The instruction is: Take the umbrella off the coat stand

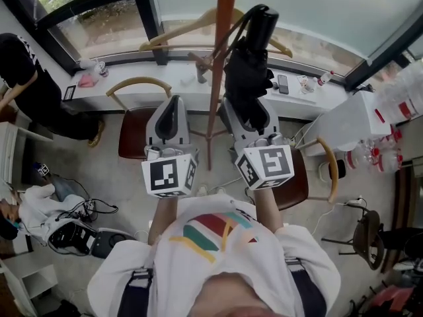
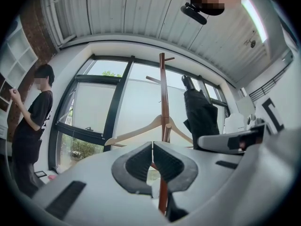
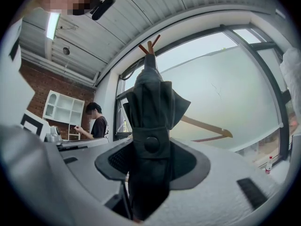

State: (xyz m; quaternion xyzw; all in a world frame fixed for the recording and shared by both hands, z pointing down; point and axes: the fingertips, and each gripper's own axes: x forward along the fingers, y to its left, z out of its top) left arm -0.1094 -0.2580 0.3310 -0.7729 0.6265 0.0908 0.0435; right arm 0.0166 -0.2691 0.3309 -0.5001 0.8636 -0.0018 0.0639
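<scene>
Right gripper (image 3: 150,157) clamped on folded umbrella (image 3: 153,105); left gripper (image 2: 153,150) closed, empty, facing coat stand (image 2: 162,93).

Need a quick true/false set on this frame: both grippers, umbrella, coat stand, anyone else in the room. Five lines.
1. The right gripper is clamped on the black umbrella. True.
2. The left gripper has its jaws wide open. False: they are together, with nothing between them.
3. A wooden hanger hangs on the coat stand. True.
4. The umbrella is opened out. False: it is folded up.
5. Nobody else is in the room. False: a person in black stands at the head view's left.
</scene>
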